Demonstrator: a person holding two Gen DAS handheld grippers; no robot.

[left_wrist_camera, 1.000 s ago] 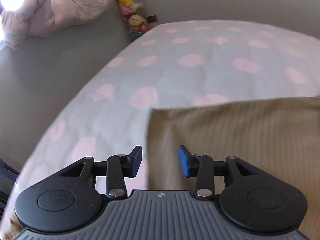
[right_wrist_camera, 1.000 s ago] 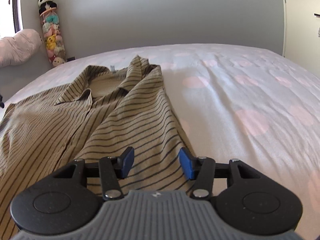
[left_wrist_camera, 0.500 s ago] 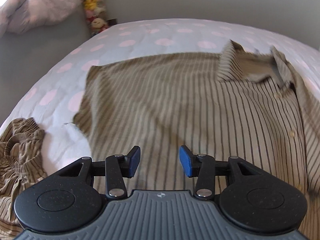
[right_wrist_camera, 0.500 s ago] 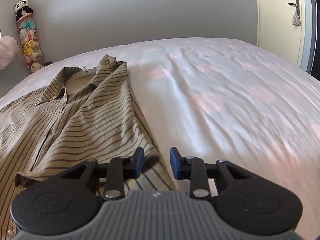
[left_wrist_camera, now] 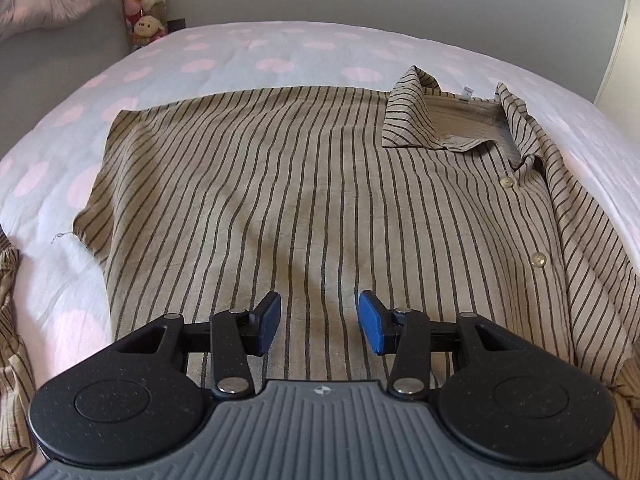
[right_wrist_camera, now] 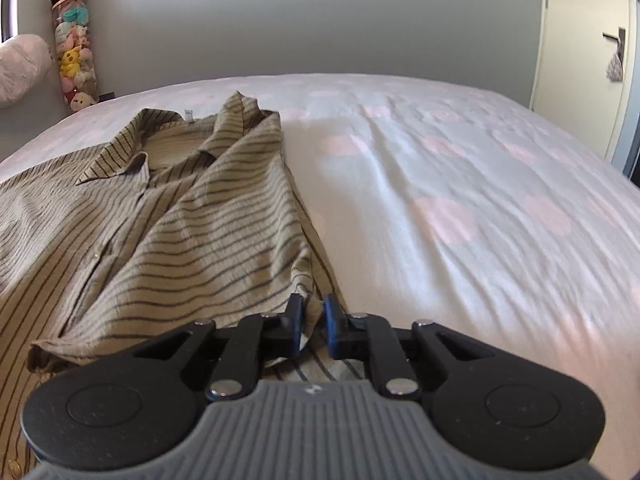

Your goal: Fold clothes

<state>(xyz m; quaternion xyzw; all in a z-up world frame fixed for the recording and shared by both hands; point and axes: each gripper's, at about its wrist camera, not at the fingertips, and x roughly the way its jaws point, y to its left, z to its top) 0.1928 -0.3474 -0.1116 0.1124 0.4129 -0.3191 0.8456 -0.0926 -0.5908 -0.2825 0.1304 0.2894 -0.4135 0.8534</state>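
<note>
Tan striped cloth fills the near ground of both views: a shirt (left_wrist_camera: 304,184) lies spread on the bed (left_wrist_camera: 240,52). The left gripper (left_wrist_camera: 319,322) hangs over the shirt's broad flat panel near its lower hem, its blue pads (left_wrist_camera: 269,320) well apart with nothing between them, only the striped cloth lying below. The right gripper (right_wrist_camera: 313,322) sits at the shirt's right edge, where the front panel is folded over; its jaws are closing, nearly together, with a bunched fold of the shirt's edge between the pads, and whether they already press it cannot be told for sure.

Further along the shirt from the left gripper, two buttons (left_wrist_camera: 538,259) run up its placket on the right side. Beyond them the collar (left_wrist_camera: 412,116) stands open at the shirt's far end, a small white label (left_wrist_camera: 466,92) at the neck. Left of the shirt, at the frame's edge, lies another piece of striped cloth (left_wrist_camera: 10,312).

Past the collar the bed's pale cover with pink dots stretches to a grey wall (right_wrist_camera: 320,20). Far left of the shirt, a clear tube of plush toys (right_wrist_camera: 76,64) stands in the corner, beside a pink pillow (right_wrist_camera: 20,68). Far right of the shirt is a door (right_wrist_camera: 580,60).
</note>
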